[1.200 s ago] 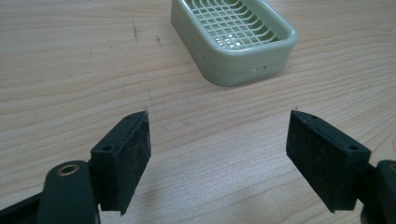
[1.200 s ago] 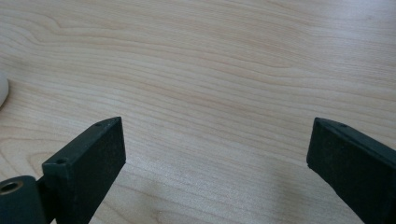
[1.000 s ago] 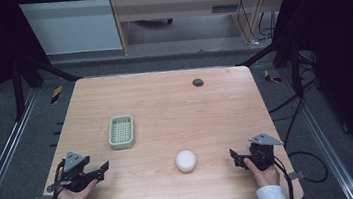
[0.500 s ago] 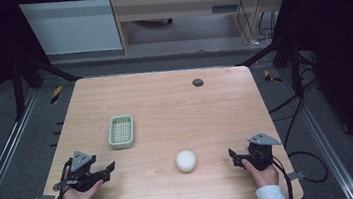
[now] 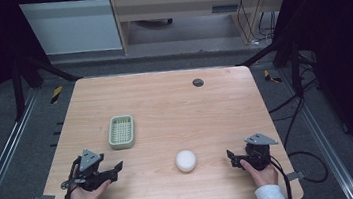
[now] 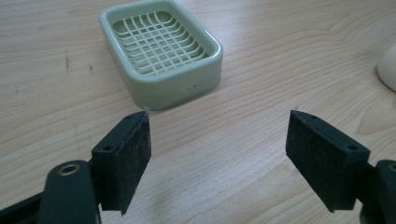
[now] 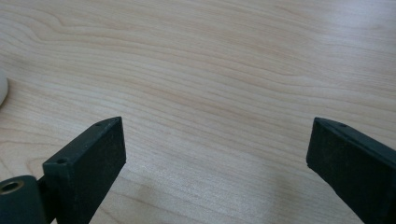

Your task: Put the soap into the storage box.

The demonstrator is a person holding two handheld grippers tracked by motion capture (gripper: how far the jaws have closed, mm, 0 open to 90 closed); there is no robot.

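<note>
A pale green soap dish (image 5: 121,132) with a grid floor rests on the wooden table (image 5: 165,106), left of centre; the left gripper view has the soap dish (image 6: 161,49) just beyond the jaws. A white rounded soap bar (image 5: 185,160) lies near the front middle, and its edge (image 6: 387,67) peeks in at the right of the left gripper view. My left gripper (image 5: 116,166) stands open near the front left, below the dish, holding nothing. At the front right my right gripper (image 5: 230,156) is open over bare wood, with the soap's edge (image 7: 2,88) at its far left.
A small dark round disc (image 5: 197,82) is set in the table near its far edge. Metal frame legs and cables (image 5: 291,111) run along the floor on both sides. Cabinets stand behind the table.
The left hand has moved its gripper a little to the right, toward the soap and dish. The right gripper has barely shifted.
</note>
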